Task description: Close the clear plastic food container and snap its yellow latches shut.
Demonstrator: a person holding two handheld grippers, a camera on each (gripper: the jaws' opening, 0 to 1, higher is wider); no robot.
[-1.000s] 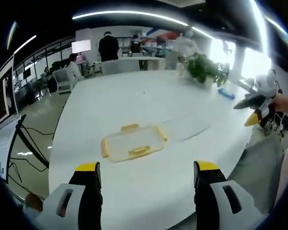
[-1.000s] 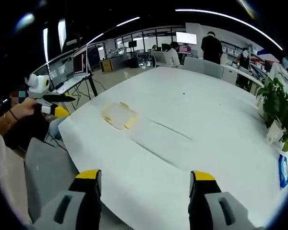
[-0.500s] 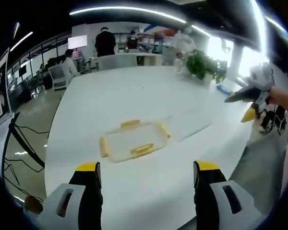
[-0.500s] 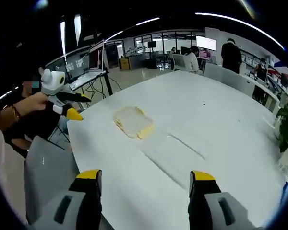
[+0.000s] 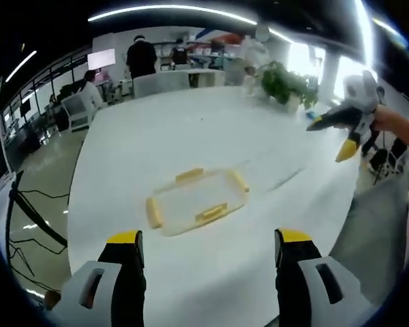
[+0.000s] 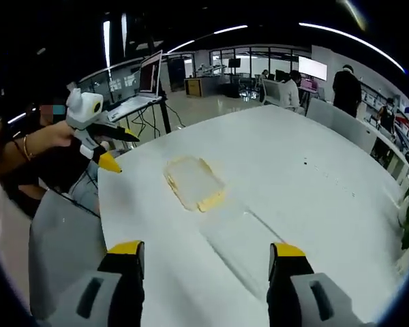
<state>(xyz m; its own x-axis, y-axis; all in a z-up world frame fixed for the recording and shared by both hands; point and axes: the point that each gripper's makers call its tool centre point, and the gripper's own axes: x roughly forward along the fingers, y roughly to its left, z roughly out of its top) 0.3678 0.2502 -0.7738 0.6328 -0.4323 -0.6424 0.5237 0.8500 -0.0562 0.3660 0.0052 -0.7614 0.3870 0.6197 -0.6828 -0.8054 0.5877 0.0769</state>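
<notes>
1. On the white bench, the clear container lay flat, well ahead of both grippers.
2. Left gripper and right gripper held their jaws spread, grasping nothing.
3. Approach seemed in hand (yellow latches apparently unsnapped); next, descend and press them.

Clear food container on white table, yellow latches (four visible), left gripper parted before it
</notes>
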